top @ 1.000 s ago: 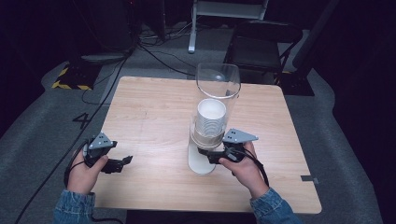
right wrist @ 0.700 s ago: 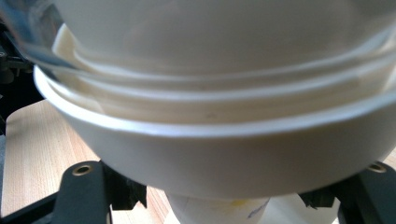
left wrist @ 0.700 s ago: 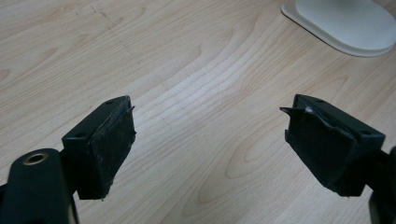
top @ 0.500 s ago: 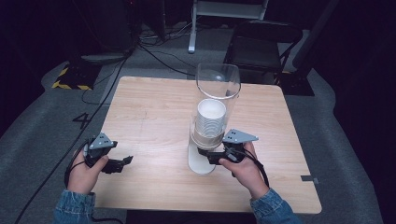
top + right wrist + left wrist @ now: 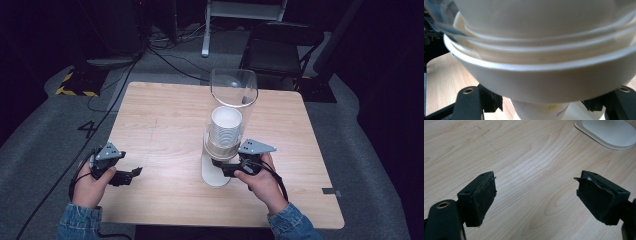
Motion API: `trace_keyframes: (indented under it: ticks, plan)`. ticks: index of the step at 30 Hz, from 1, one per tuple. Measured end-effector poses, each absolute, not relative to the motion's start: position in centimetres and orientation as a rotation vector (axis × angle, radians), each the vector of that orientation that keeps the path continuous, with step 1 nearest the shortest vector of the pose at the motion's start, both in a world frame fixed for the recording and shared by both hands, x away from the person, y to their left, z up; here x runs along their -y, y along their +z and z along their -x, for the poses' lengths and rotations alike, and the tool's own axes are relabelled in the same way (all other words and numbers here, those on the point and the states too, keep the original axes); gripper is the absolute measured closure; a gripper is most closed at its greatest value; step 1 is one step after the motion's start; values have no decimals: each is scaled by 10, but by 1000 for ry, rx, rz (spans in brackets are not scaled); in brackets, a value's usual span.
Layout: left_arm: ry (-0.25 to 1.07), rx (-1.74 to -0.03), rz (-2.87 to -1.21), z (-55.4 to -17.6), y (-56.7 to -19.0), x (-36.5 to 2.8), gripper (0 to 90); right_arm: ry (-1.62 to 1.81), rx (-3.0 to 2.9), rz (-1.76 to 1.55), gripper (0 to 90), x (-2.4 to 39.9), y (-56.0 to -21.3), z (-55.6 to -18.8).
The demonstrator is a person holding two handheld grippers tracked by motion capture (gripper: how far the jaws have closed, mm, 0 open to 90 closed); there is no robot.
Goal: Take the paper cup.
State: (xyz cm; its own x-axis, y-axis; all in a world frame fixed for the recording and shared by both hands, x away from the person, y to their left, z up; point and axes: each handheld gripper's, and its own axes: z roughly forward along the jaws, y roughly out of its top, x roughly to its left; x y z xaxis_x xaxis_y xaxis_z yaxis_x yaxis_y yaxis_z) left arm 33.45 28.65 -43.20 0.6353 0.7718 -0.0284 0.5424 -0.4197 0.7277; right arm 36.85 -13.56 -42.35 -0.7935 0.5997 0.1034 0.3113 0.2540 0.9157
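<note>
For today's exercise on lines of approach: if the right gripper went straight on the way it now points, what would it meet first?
Probably the paper cup hanging below the cup dispenser's white collar: it sits between the right gripper's open jaws, though depth is unclear.

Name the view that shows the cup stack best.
The high view: the cup stack stands whole inside the clear tube, above the white base. The right gripper view is too close, blurred rims and the lowest cup. The left gripper view catches just the base's edge.

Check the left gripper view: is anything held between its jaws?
No, the left gripper has its jaws wide apart over bare table.
</note>
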Motion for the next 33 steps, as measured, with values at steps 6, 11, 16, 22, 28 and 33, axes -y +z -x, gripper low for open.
trace_keyframes:
  ticks: [6, 11, 16, 22, 28, 33]
  plan:
    - [399, -1026, -2128, -334, -433, -286, 157, 1550, -2261, -863, 314, 135, -423, -368]
    - [397, -1026, -2129, -335, -433, -286, 157, 1549, -2258, -874, 315, 135, -424, -367]
    - [400, -1023, -2131, -335, -433, -286, 157, 1550, -2255, -879, 315, 135, -424, -366]
    - [395, -1024, -2129, -335, -434, -285, 157, 1544, -2256, -905, 315, 135, -424, -365]
    - [391, -1025, -2129, -335, -434, -286, 157, 1541, -2255, -905, 317, 135, -425, -365]
    - [389, -1028, -2125, -335, -434, -285, 157, 1534, -2258, -899, 319, 135, -426, -365]
